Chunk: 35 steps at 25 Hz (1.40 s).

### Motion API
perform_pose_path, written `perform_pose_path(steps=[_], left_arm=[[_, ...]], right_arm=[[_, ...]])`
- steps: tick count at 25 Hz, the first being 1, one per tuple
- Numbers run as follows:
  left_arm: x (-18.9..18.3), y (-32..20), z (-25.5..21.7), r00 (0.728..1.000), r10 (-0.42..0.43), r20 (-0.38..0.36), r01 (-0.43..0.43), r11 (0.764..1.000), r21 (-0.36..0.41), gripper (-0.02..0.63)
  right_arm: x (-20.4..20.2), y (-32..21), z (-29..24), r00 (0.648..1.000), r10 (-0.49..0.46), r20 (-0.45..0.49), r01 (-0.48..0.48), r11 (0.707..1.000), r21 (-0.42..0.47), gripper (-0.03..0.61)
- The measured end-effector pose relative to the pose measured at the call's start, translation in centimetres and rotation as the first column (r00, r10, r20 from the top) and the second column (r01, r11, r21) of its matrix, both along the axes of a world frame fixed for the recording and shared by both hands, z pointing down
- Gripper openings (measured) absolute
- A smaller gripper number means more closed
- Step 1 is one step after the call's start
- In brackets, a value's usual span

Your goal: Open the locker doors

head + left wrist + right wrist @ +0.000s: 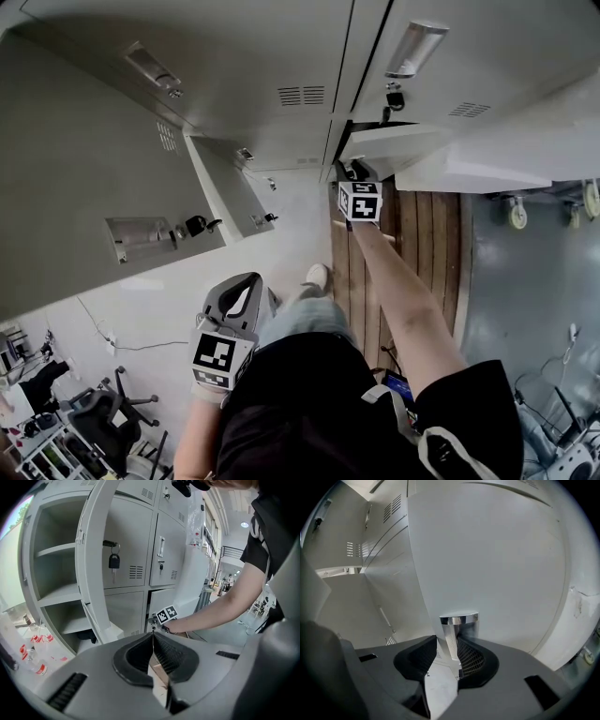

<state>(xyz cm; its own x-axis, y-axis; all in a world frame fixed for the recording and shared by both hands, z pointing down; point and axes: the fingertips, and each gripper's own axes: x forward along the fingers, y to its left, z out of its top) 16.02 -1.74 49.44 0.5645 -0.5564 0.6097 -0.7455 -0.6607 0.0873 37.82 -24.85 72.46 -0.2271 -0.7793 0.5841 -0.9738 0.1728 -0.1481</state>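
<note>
The light grey metal locker door (497,559) of the bottom row stands right in front of the right tongs (449,645) and fills most of the right gripper view. Its free edge runs down the left of that view. In the head view the door (403,141) seems to stand a little out from the cabinet front.

Its polished chrome bar handle (457,630) is upright on the door, long axis up and down. The flat top end is uppermost and the lower part drops between the jaws. The right tongs (354,171) are closed on this handle, with a ribbed pad on either side. They point forward and down at the door from the end of the person's outstretched bare arm (408,300). Brown wooden floor planks (427,234) lie below them.

Left of the right tongs, a tall grey locker door (84,178) hangs wide open, with a black padlock (195,225) beside its handle. The left tongs (242,286) are held low at the person's left side, well back from the lockers. In the left gripper view these tongs (153,637) have their pads pressed together and hold nothing. The open locker's grey shelves (56,590) lie ahead of them to the left.
</note>
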Motion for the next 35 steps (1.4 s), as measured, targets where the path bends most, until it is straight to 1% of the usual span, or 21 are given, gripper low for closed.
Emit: perform_pose_path(steps=[7, 13, 19, 27, 35], left_arm=[[0.4, 1.0, 0.2, 1.0, 0.027, -0.01, -0.027, 1.0, -0.009, 0.018], [1.2, 1.9, -0.1, 0.997, 0.071, -0.019, -0.071, 0.997, -0.004, 0.018], [2.3, 2.7, 0.0, 0.992, 0.122, -0.027, -0.122, 0.992, -0.002, 0.018], [4.7, 3.5, 0.2, 0.979, 0.201, -0.038, -0.201, 0.98, 0.0, 0.018], [7.3, 4.1, 0.1, 0.96, 0.274, -0.049, -0.274, 0.962, 0.01, 0.018]], right_arm=[[0.5, 3.1, 0.0, 1.0, -0.001, -0.029, 0.0, 1.0, -0.015, 0.16], [1.4, 6.0, 0.1, 0.999, 0.022, -0.036, -0.023, 0.999, -0.031, 0.158], [2.6, 8.9, 0.2, 0.998, 0.062, -0.022, -0.063, 0.997, -0.039, 0.158], [4.5, 12.6, 0.2, 0.995, 0.098, -0.013, -0.099, 0.994, -0.05, 0.15], [7.4, 16.8, 0.3, 0.989, 0.15, -0.014, -0.15, 0.987, -0.062, 0.117]])
